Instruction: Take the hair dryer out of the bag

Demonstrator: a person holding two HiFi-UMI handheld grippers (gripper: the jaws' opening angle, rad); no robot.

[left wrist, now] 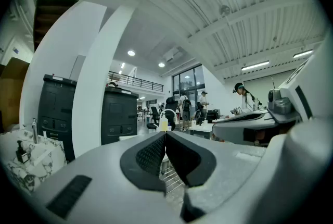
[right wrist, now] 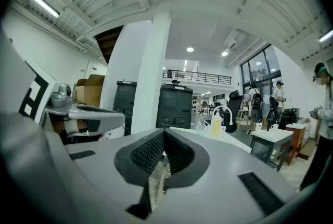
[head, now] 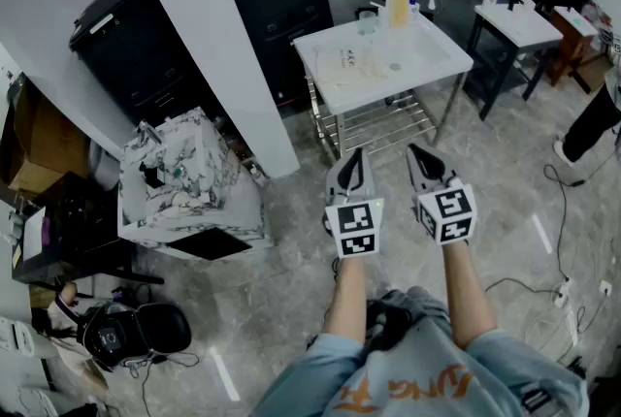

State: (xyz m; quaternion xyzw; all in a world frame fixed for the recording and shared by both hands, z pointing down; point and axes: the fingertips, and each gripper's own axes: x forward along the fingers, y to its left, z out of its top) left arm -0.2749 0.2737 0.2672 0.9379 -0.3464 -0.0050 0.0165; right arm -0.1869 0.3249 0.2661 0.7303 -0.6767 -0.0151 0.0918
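A white patterned bag (head: 179, 168) stands open on a low white stand at the left, and shows at the lower left of the left gripper view as the bag (left wrist: 31, 158). Something dark pokes from its top; I cannot tell whether it is the hair dryer. My left gripper (head: 355, 156) and right gripper (head: 415, 151) are held side by side over the floor, well to the right of the bag, pointing level toward a white table (head: 330, 76). Each gripper view shows its own jaws closed together with nothing between them: left gripper (left wrist: 165, 134), right gripper (right wrist: 164, 132).
A pump bottle (head: 399, 8) stands on the white table, above a wire shelf. A white pillar (head: 213, 47) and black cabinets (head: 136, 42) rise behind the bag. A black headset (head: 136, 333) lies on the floor at lower left, cables (head: 563, 289) at right. People stand in the background.
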